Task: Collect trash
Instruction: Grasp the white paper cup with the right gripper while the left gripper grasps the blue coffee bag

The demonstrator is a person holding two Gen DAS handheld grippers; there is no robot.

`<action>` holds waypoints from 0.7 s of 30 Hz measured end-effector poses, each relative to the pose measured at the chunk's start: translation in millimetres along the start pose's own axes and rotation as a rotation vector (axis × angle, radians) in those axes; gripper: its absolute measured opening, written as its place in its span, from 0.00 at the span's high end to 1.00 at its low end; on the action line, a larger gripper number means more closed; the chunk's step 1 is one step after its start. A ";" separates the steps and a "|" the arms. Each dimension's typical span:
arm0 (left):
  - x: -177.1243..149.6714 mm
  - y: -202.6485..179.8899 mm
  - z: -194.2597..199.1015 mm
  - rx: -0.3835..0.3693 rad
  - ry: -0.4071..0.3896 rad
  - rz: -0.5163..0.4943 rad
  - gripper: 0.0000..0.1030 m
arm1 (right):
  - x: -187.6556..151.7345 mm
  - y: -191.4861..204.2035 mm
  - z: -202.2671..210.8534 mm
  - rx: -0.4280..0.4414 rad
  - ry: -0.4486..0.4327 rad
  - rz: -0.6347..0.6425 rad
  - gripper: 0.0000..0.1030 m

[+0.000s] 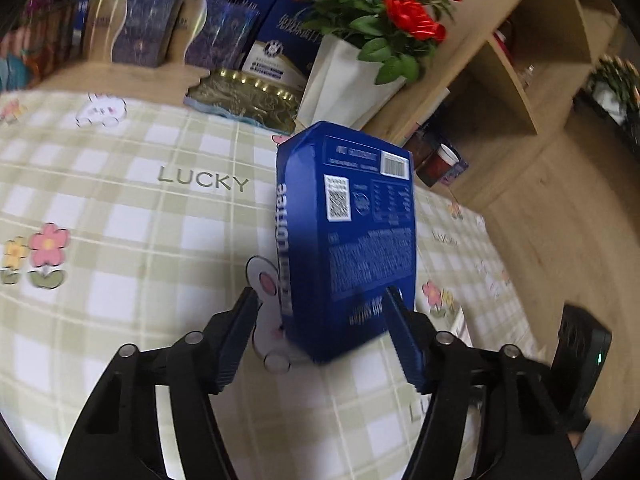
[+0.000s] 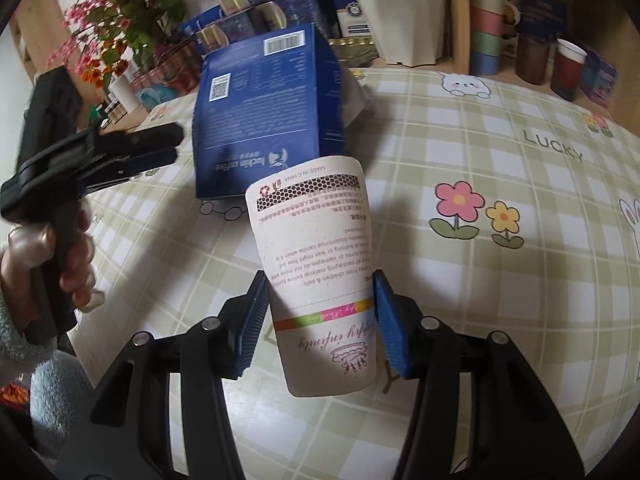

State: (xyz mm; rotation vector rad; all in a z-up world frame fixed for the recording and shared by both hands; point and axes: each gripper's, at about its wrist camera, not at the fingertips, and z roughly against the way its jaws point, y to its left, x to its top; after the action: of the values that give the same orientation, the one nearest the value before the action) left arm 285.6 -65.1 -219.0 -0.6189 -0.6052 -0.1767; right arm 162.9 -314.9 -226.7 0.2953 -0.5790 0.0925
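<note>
A blue coffee box point(image 1: 360, 232) stands on end on the checked tablecloth point(image 1: 120, 208). My left gripper point(image 1: 320, 294) is open around the box's lower part: its right finger point(image 1: 400, 320) lies at the box's face, and a gap shows beside the left finger point(image 1: 240, 320). In the right wrist view the same box point(image 2: 260, 112) stands behind, with the left gripper point(image 2: 172, 146) at its left edge, held by a person's hand point(image 2: 72, 264). My right gripper point(image 2: 320, 280) is shut on a white printed paper cup point(image 2: 316, 240), both pads pressing its sides, above the cloth.
A white pot of red roses point(image 1: 344, 80), a gold tin point(image 1: 248, 96) and stacked blue boxes point(image 1: 224, 28) line the back. A wooden shelf point(image 1: 520, 80) and dark cups point(image 1: 444, 160) stand to the right. Pastel cups point(image 2: 486, 40) and pink flowers point(image 2: 120, 8) border the table.
</note>
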 end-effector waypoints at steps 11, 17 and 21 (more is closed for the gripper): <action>25.0 6.6 -38.8 -0.038 0.059 -0.001 0.43 | -8.3 -4.0 -8.6 -0.012 0.016 -0.028 0.48; 25.5 -1.4 -31.4 -0.110 0.046 0.005 0.68 | -8.6 -1.2 -8.1 -0.014 0.011 -0.032 0.48; 22.7 -17.3 -12.4 -0.153 0.030 -0.023 0.81 | -8.8 -0.2 -4.5 -0.016 0.000 -0.034 0.48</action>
State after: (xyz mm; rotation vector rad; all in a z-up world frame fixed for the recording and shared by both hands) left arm 304.3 -85.9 -205.3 -0.7558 -0.5736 -0.2549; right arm 157.9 -313.8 -235.2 0.2897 -0.5742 0.0554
